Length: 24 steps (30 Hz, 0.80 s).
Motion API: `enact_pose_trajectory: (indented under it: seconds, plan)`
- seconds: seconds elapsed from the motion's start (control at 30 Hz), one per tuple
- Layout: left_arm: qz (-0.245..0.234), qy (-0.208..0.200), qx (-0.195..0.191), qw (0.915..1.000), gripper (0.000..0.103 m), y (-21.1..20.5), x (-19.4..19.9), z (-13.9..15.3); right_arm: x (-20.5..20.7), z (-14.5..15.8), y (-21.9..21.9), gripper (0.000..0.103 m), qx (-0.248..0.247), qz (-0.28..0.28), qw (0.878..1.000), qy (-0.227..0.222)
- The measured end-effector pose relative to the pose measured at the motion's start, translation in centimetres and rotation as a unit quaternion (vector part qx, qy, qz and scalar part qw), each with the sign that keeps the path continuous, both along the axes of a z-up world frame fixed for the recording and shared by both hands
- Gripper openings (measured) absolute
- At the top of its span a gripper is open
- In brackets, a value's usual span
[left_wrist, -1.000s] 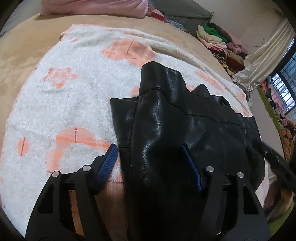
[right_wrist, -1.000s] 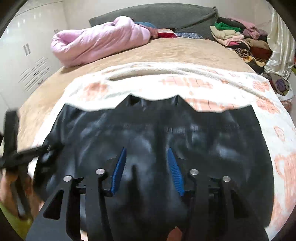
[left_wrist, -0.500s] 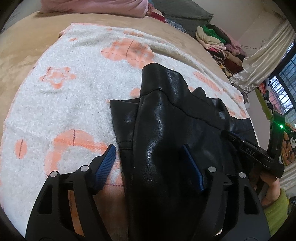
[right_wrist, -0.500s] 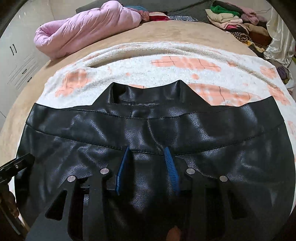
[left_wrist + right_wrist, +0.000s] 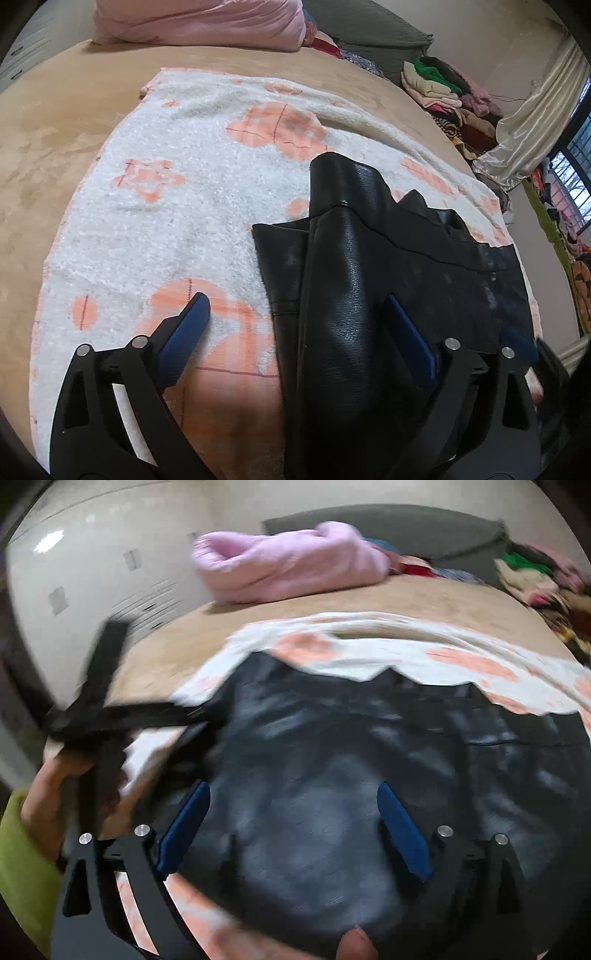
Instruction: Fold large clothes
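Left gripper [image 5: 297, 326], foreground of its own view: black frame, blue pads [image 5: 186, 332], jaws wide after opening further in the last moment; the near edge of the jacket [image 5: 343, 295] lies between them, touched by neither pad, the left pad over the blanket [image 5: 177, 206] and the right pad over the leather. Right gripper [image 5: 293, 819], foreground of its blurred view: jaws likewise wide and just opened, both pads hanging over the jacket's broad panel with nothing clamped. The jacket, black and glossy, lies on the blanket near the person's edge of the bed [image 5: 55, 140]; in the left view one sleeve is folded over the body as a long band running away from the camera, its cuff resting past the jacket's edge on the blanket; in the right view the collar points stand at the far edge against the white pile. At lower left of the right view, a hand [image 5: 55, 786] in a green sleeve [image 5: 22, 867] grips the left gripper's handle beside the jacket's corner. The blanket is white with orange flower patches and covers the middle of the tan bed. Beyond it, a pink quilt [image 5: 199, 18] lies bunched before a grey headboard [image 5: 406, 528]. Far right: a pile of clothes [image 5: 443, 88], a pale curtain [image 5: 535, 122]. Far left in the right view: a white wardrobe [image 5: 92, 572].
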<state>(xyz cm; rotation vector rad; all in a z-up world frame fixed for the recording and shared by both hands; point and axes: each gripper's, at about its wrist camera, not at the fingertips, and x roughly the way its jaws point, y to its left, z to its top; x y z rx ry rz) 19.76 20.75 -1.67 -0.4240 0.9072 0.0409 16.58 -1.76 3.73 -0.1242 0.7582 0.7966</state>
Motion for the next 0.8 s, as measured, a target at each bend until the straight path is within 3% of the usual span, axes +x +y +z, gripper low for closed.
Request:
enact_pose_trajectory:
  seconds: [0.17,0.33,0.43,0.53,0.7,0.73,0.77,0.8]
  plan:
    - [0.002,0.004,-0.002,1.0000,0.089,0.2,0.0,-0.1,-4.9,-0.7,2.9,0.096,-0.050,0.066,0.995,-0.052]
    - [0.004,0.009,-0.005,0.9999,0.092,0.5,0.1,-0.4,-8.2,-3.0,5.9,0.096,-0.135,0.116,0.978,-0.113]
    - [0.004,0.012,-0.014,0.9998,0.092,0.7,0.1,-0.7,-9.3,-4.5,7.9,0.096,-0.199,0.109,0.959,-0.171]
    - [0.001,0.016,-0.016,0.9997,0.092,0.8,0.3,-0.9,-9.4,-5.6,8.9,0.098,-0.233,0.109,0.945,-0.202]
    - [0.000,0.021,-0.025,0.9995,0.093,1.0,0.5,-1.4,-8.4,-6.0,10.8,0.097,-0.248,0.102,0.938,-0.218]
    - [0.000,0.021,-0.027,0.9994,0.093,1.1,0.5,-1.5,-8.4,-5.9,11.1,0.096,-0.249,0.100,0.935,-0.231]
    - [0.001,0.023,-0.031,0.9993,0.093,1.1,0.5,-1.6,-9.0,-5.8,10.9,0.081,-0.247,0.101,0.933,-0.240]
    - [0.002,0.023,-0.034,0.9992,0.093,1.2,0.5,-1.6,-9.7,-5.6,10.9,0.060,-0.241,0.114,0.930,-0.252]
